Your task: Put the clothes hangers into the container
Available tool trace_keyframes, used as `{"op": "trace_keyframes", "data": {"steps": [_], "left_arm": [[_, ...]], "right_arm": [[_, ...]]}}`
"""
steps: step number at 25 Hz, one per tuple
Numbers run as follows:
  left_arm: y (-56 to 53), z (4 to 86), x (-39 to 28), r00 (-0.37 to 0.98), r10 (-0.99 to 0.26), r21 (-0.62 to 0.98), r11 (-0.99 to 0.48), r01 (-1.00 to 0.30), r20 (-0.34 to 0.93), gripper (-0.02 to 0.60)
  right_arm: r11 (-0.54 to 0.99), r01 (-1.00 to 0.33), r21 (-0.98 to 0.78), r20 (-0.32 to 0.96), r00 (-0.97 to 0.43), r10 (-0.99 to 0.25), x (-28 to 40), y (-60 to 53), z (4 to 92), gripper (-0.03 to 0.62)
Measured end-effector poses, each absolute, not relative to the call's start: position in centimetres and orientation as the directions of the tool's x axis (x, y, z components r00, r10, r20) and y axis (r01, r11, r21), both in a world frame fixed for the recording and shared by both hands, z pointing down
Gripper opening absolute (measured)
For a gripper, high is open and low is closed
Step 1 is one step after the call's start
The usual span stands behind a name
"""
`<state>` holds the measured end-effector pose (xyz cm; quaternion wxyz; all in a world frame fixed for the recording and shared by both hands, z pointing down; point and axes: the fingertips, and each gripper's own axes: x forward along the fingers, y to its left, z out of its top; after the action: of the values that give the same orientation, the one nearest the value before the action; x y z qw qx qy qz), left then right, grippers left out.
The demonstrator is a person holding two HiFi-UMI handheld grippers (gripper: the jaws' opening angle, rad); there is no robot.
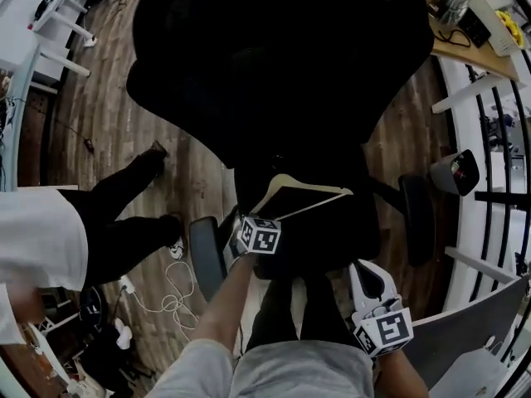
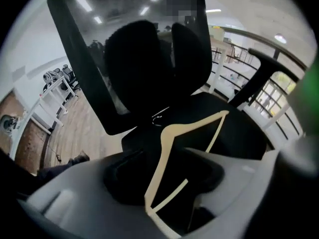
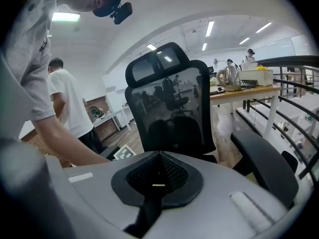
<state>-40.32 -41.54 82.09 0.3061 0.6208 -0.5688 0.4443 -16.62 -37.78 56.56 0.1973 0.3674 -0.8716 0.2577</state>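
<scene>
A pale wooden clothes hanger point(image 1: 300, 196) with a metal hook lies flat on the seat of a black office chair point(image 1: 332, 239). My left gripper point(image 1: 246, 227) sits at the hanger's near left corner. In the left gripper view the hanger point(image 2: 164, 158) runs up between the jaws, which stand wide apart without pressing on it, so the left gripper point(image 2: 169, 185) is open. My right gripper point(image 1: 366, 269) hovers off the seat's near right edge. In the right gripper view the right gripper point(image 3: 158, 184) is shut with nothing in it, facing the chair's mesh backrest point(image 3: 169, 108).
The chair's tall backrest point(image 1: 274, 48) fills the far side, with armrests left point(image 1: 206, 259) and right point(image 1: 417, 218). A person in a white shirt point(image 1: 46, 239) stands at the left. A white cable point(image 1: 170, 293) lies on the wooden floor. Desk point(image 1: 465, 44) and railing point(image 1: 498, 131) stand at right.
</scene>
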Motion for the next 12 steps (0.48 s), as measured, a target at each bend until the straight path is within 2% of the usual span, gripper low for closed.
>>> {"op": "trace_keyframes", "data": {"steps": [7, 12], "left_arm": [[-41.5, 92.6, -41.3, -0.069, -0.299, -0.152, -0.264, -0.953, 0.952, 0.199], [-42.3, 95.4, -41.5, -0.092, -0.311, -0.186, -0.288, -0.939, 0.946, 0.179]], "right_arm": [[0.555, -0.754, -0.352, 0.617, -0.632, -0.468, -15.4, -37.6, 62.6, -0.002], [0.53, -0.762, -0.372, 0.663, -0.618, -0.423, -14.7, -36.6, 65.3, -0.002]]}}
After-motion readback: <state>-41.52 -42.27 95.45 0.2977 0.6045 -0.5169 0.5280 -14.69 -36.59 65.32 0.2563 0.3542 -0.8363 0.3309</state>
